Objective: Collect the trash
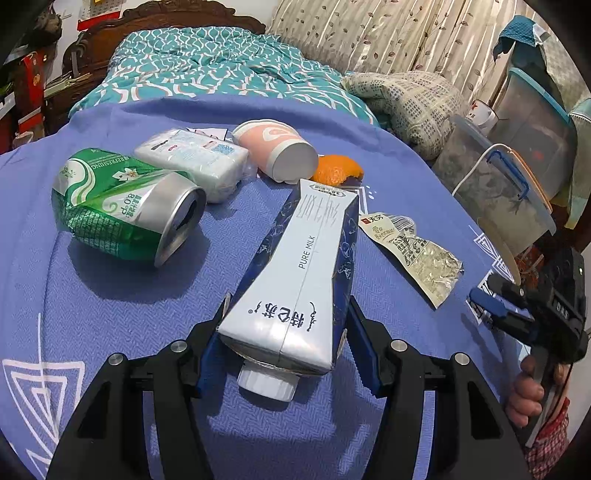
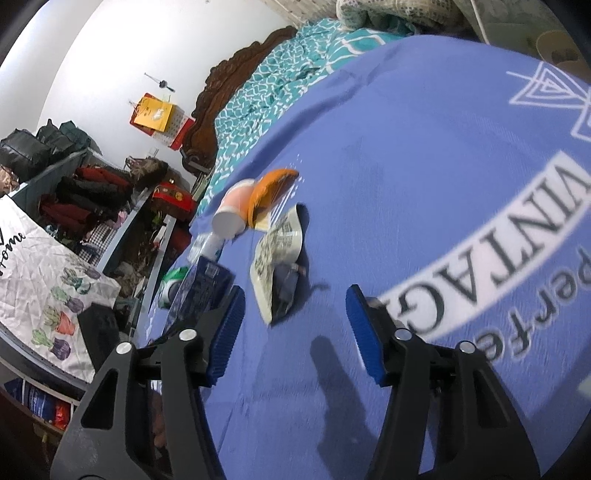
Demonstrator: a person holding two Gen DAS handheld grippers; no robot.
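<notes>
My left gripper [image 1: 286, 332] is shut on a blue and white milk carton [image 1: 303, 266], cap end toward the camera, held just above the blue cloth [image 1: 110, 314]. Beyond it lie a crushed green can [image 1: 125, 206], a tissue pack [image 1: 195, 158], a pink paper cup [image 1: 277, 147], an orange peel [image 1: 336, 170] and a torn snack wrapper [image 1: 413, 251]. My right gripper [image 2: 295, 332] is open and empty over the cloth, short of the wrapper [image 2: 277, 266]. It also shows in the left wrist view [image 1: 491, 306]. The cup [image 2: 232, 214], peel [image 2: 269, 192] and carton [image 2: 199, 291] show in the right wrist view.
A teal bedspread [image 1: 207, 70] and wooden headboard [image 1: 155, 22] lie behind the cloth. Clear lidded storage bins [image 1: 498, 192] stand at the right. Shelves with bags and clothes [image 2: 85, 192] stand to the left in the right wrist view.
</notes>
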